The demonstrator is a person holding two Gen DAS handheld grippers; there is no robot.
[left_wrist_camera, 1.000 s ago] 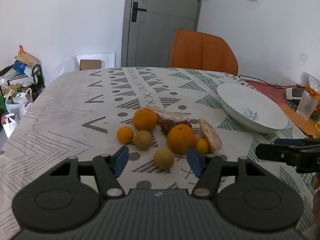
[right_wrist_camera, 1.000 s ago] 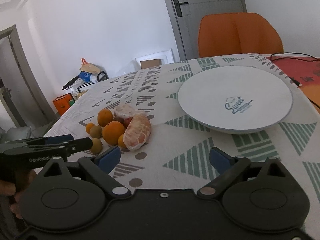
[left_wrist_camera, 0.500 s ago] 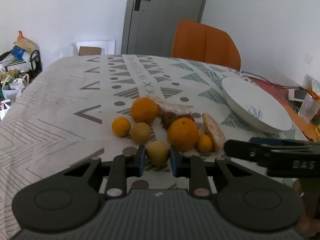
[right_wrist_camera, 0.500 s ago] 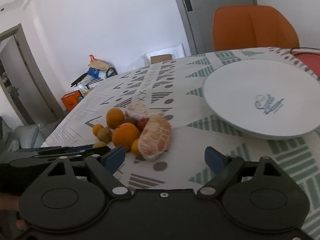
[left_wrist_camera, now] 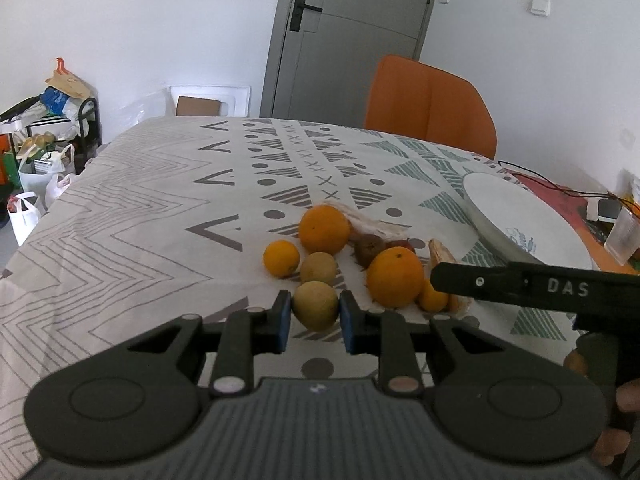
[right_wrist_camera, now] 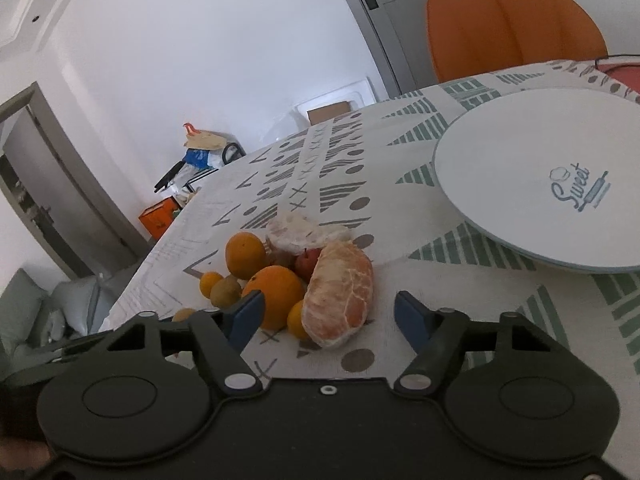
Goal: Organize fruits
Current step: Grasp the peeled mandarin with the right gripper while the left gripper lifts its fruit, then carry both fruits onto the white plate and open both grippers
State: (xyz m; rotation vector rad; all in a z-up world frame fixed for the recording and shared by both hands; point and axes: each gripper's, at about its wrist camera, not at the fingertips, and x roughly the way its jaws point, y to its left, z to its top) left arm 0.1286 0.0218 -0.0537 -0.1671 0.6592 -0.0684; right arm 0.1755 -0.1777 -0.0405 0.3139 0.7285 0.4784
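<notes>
Fruits lie heaped beside the plate (right_wrist_camera: 520, 184). Left gripper (left_wrist_camera: 314, 314) pinches a brown fruit (left_wrist_camera: 316, 305) at the heap's near edge; right gripper (right_wrist_camera: 328, 316) gapes wide before the peeled citrus (right_wrist_camera: 340, 292).

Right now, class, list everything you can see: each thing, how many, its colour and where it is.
Large oranges: two, orange, in the fruit cluster mid-table.
Small oranges: three, orange, at the cluster's edges.
Yellow-green fruits: two; the near one sits between the left gripper's pads.
Peeled citrus: one, pale orange, right of the cluster.
Plate: one, white, far right of the table, holds no fruit.
Chair: one, orange, behind the table.
Door: one, grey, back wall.
Left gripper: shut on a yellow-green fruit.
Right gripper: open, facing the peeled citrus.
</notes>
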